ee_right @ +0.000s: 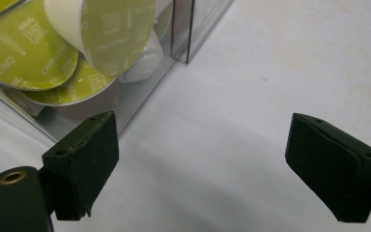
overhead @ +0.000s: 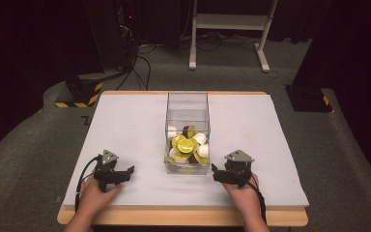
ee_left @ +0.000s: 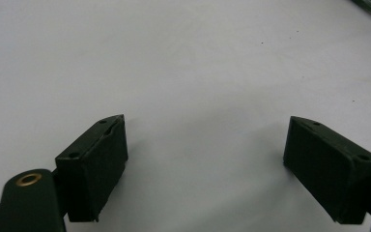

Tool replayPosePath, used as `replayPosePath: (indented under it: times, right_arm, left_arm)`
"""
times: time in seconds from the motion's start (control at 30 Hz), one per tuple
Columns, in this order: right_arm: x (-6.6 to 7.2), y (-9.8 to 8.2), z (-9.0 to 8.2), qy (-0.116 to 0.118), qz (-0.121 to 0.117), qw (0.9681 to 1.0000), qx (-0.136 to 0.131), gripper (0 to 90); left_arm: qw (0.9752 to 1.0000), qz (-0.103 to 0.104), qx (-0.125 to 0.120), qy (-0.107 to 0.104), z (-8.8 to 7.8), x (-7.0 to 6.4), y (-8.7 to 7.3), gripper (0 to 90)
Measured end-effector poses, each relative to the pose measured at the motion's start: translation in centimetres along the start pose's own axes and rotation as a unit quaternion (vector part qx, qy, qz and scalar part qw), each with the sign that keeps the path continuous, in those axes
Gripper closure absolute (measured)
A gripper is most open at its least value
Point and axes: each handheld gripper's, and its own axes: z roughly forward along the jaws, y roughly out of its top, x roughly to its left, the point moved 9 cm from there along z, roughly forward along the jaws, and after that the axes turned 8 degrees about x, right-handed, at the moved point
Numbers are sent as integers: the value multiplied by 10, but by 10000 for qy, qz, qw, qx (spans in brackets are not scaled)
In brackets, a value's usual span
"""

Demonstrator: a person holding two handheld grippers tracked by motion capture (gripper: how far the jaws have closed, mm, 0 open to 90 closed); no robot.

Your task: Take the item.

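A clear plastic box (overhead: 187, 104) stands in the middle of the white table mat (overhead: 125, 125), holding several coffee capsules (overhead: 186, 145) with yellow-green lids and white bodies. My left gripper (overhead: 128, 172) rests on the mat to the box's left, jaws wide apart over bare mat (ee_left: 205, 154). On the other side, my right gripper (overhead: 215, 171) lies near the box's front right corner, open. In the right gripper view the box corner (ee_right: 181, 53) and the capsules (ee_right: 106, 34) sit just beyond the left jaw, with nothing between the fingers of the gripper (ee_right: 200, 159).
The mat lies on a wooden table (overhead: 174, 217) whose front edge runs below both hands. Beyond the table stand a white frame leg (overhead: 193, 48), cables on the floor (overhead: 140, 63) and a yellow-black striped base (overhead: 79, 94).
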Motion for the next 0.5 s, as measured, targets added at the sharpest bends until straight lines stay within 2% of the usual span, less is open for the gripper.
replayPosePath:
  times: [0.5]
  right_arm:
    - [-5, 10, -15, 3, 14, 9998, -210, 129]
  left_arm:
    - [10000, -1, 3, 0, 0, 0, 0, 159]
